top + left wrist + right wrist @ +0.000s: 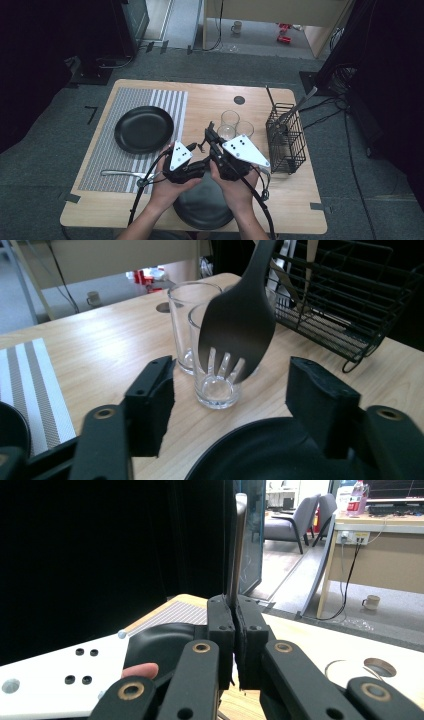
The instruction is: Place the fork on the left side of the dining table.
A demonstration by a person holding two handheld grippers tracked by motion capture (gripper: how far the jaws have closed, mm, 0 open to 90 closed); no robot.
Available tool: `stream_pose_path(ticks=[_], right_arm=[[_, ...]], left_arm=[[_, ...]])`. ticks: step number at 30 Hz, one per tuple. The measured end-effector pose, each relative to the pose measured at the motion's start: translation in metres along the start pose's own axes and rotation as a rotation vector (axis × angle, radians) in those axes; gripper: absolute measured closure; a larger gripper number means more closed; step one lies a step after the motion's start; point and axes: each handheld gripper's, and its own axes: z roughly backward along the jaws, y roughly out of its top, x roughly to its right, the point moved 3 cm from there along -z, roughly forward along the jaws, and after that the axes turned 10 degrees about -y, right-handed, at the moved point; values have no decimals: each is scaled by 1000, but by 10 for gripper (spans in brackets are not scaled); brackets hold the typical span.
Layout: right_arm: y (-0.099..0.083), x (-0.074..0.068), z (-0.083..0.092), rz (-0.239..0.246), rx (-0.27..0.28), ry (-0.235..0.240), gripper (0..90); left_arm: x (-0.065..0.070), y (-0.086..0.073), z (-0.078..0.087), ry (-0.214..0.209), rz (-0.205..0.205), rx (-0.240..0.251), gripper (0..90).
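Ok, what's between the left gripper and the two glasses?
The dark fork, tines down, hangs just before the nearer glass, seen in the left gripper view.

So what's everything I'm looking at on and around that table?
Table: one, light wood.
Placemat: one, grey and white striped, left side.
Plates: two, black; one on the placemat, one at the near edge under the hands.
Glasses: three, clear, grouped mid-table.
Rack: one, black wire, right side, utensils standing in it.
Fork: one, dark, clamped in the right gripper.
Utensil: one, silver, lying on the placemat.
Mug: one, pale, on the floor beyond.
Left gripper: black, open.
Right gripper: black, shut on the fork.
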Motion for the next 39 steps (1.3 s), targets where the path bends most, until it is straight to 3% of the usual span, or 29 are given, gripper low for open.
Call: stream_pose_path(ticks=[9, 13, 19, 22, 24, 28, 39], right_arm=[[-3, -3, -1, -1, -13, 0, 880], [-3, -3, 1, 0, -11, 5, 876], [-4, -1, 0, 1, -13, 27, 852], [-6, -1, 0, 4, -17, 39, 811], [-6, -3, 0, 12, -12, 51, 809], [-8, -3, -1, 12, -12, 67, 806], [-30, -7, -13, 18, -75, 112, 828]], left_arm=[[2, 4, 2, 10, 12, 45, 648], [-1, 5, 3, -37, 51, 51, 683], [-2, 3, 3, -92, 60, 41, 722], [-6, 2, 5, -75, 80, 52, 877], [-9, 3, 7, -66, 89, 60, 885], [-11, 2, 9, -88, 109, 51, 887], [-15, 5, 14, -131, 134, 73, 888]])
